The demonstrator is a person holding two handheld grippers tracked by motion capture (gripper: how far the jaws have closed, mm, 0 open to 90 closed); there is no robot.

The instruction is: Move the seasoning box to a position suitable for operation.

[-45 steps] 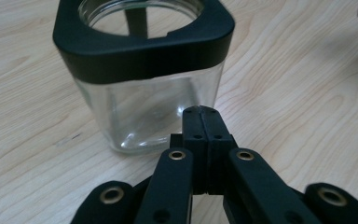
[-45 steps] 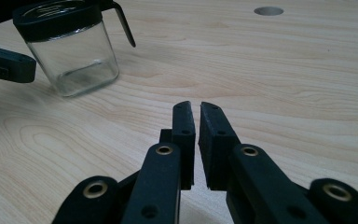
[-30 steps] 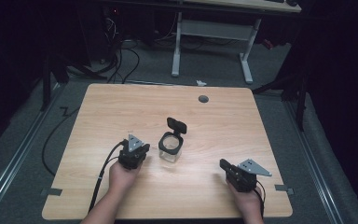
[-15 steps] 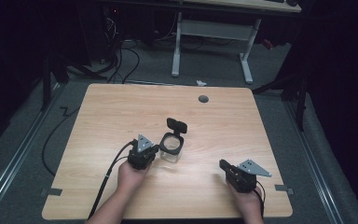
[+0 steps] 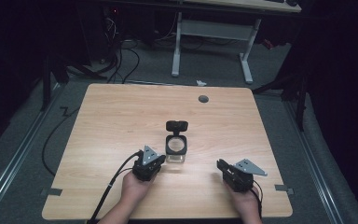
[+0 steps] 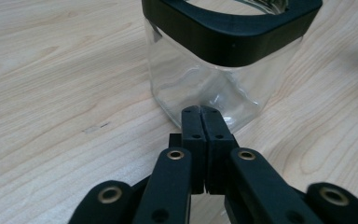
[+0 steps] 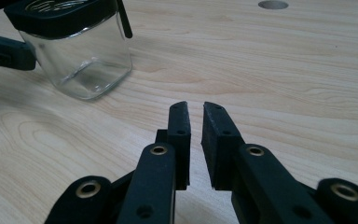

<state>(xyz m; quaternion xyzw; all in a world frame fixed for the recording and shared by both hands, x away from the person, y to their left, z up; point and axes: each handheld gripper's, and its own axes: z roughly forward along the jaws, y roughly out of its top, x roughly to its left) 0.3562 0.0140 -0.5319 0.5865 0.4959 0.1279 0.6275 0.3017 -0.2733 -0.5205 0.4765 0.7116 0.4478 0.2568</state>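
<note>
1. Pale wood-grain table (image 5: 112, 112) with rounded corners, standing on grey carpet in a dark room; white desk legs (image 5: 177, 46) stand beyond its far edge.
2. Left gripper (image 5: 154, 164), near edge, left of centre: jaws pressed together with nothing between them, tips aimed at the jar's lower wall from just beside it.
3. Right gripper (image 5: 220, 164), near the front right corner: jaws have just been opening, now a narrow slit with nothing between them; well apart from the jar.
4. Jar (image 5: 175, 149), near the table's centre: clear glass, square with rounded corners, black rim, upright, mouth upward; its black lid (image 5: 176, 125) stands open on the far side.
5. Bare wood surrounds the jar on all sides; a round grey grommet (image 5: 203, 98) lies near the far edge.
</note>
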